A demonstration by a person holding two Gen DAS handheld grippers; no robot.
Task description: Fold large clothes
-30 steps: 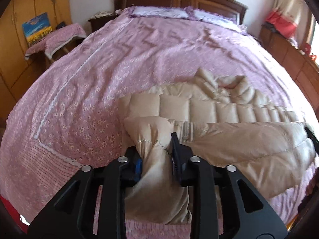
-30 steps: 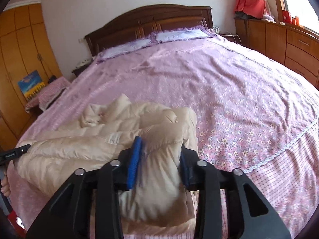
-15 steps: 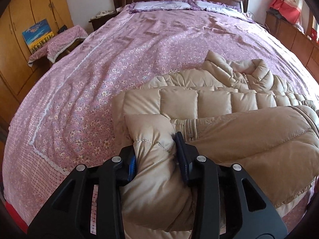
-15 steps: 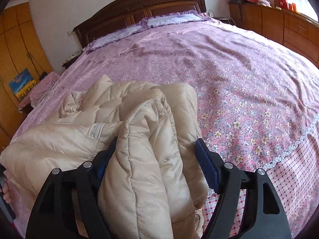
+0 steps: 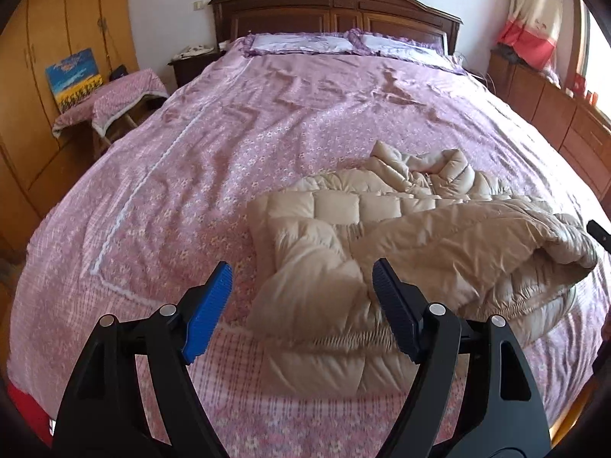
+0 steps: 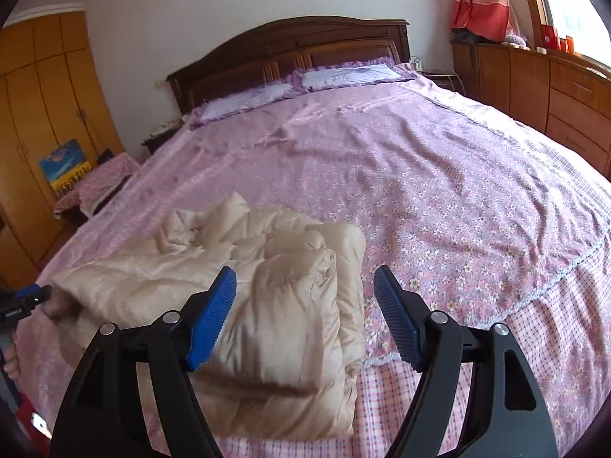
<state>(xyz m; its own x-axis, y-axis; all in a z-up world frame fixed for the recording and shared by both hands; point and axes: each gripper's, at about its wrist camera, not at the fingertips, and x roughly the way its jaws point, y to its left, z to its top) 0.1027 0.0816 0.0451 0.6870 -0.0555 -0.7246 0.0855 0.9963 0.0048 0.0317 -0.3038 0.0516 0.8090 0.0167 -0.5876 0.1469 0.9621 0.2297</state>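
A beige quilted down jacket (image 5: 389, 252) lies loosely folded on the near end of the bed, hood bunched at its far side. In the right wrist view the jacket (image 6: 267, 297) sits at lower left. My left gripper (image 5: 301, 305) is open and empty, pulled back just above the jacket's near left corner. My right gripper (image 6: 305, 313) is open and empty, hovering over the jacket's near right corner. The other gripper's tip shows at each view's edge: the right gripper (image 5: 599, 231) in the left wrist view, the left gripper (image 6: 26, 297) in the right wrist view.
A pink floral bedspread (image 5: 229, 145) covers the large bed, with two pillows (image 5: 343, 44) at the dark wooden headboard (image 6: 290, 49). A cloth-covered stool (image 5: 110, 99) and wardrobe (image 5: 46, 57) stand left. Wooden drawers (image 6: 553, 91) line the right wall.
Both grippers have opened and let go of the jacket, then drawn back from it. The jacket has dropped onto the bed and settled in a loose fold.
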